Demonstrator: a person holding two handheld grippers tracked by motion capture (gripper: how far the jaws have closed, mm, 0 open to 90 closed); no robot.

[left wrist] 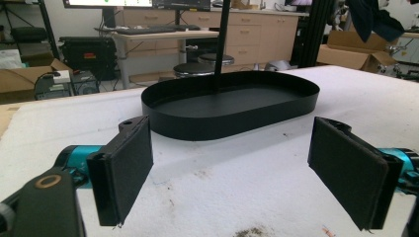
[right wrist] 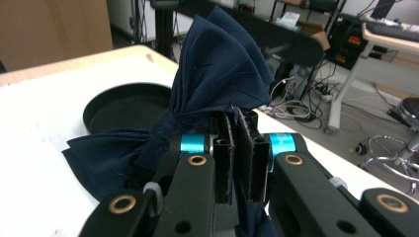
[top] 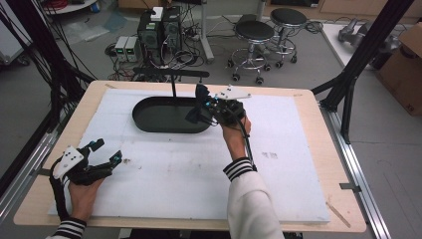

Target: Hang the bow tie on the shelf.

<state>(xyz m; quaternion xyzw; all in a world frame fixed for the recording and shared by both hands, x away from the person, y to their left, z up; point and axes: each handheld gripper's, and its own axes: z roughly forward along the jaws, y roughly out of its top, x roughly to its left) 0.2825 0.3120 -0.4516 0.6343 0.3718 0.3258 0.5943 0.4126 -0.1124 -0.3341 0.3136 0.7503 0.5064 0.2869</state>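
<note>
A dark blue cloth (right wrist: 217,74) is bunched like a fan and pinched between the pads of my right gripper (right wrist: 236,143), which is shut on it. From above, that right gripper (top: 205,107) holds the cloth (top: 201,94) over the right end of a black oval tray (top: 149,117) with a thin upright post (top: 173,85). My left gripper (top: 107,152) rests open near the front left of the white board, nothing between its pads (left wrist: 126,165). Ahead of it in the left gripper view lies the tray (left wrist: 276,106).
The tray stands on a white foam board (top: 278,174) laid over a wooden table (top: 326,134). Black frame posts (top: 368,45) rise at the right. Computers (top: 159,27), cables and two stools (top: 254,35) sit on the floor beyond the table's far edge.
</note>
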